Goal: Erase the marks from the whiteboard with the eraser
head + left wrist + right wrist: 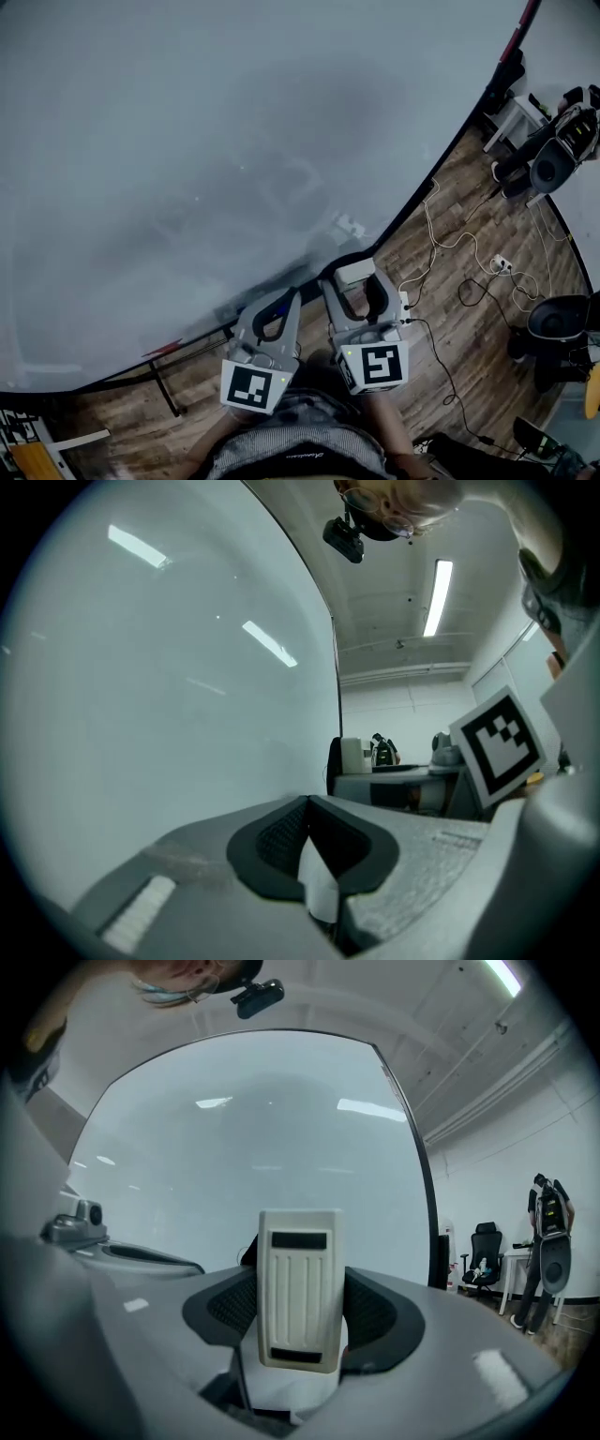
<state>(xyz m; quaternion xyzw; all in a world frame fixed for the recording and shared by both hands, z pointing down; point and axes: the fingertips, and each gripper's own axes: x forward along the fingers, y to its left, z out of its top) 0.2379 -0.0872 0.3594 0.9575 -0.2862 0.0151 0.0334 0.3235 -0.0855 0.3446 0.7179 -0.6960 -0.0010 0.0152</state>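
The big whiteboard (187, 159) fills the upper left of the head view, and only faint grey smudges (286, 187) show on it. My right gripper (355, 277) is shut on a white ribbed eraser (300, 1288), held upright just short of the board's lower edge. In the right gripper view the whiteboard (262, 1129) stands ahead, behind the eraser. My left gripper (284, 302) is beside the right one, jaws shut with nothing held. The left gripper (307, 808) lies close alongside the whiteboard (159, 696).
A red marker (164, 349) lies on the board's ledge, above the stand's leg (167, 392). Cables (450, 248) and a power strip (500, 263) trail over the wooden floor to the right. A black chair (560, 319) stands at the far right. A person (547, 1241) stands by a desk.
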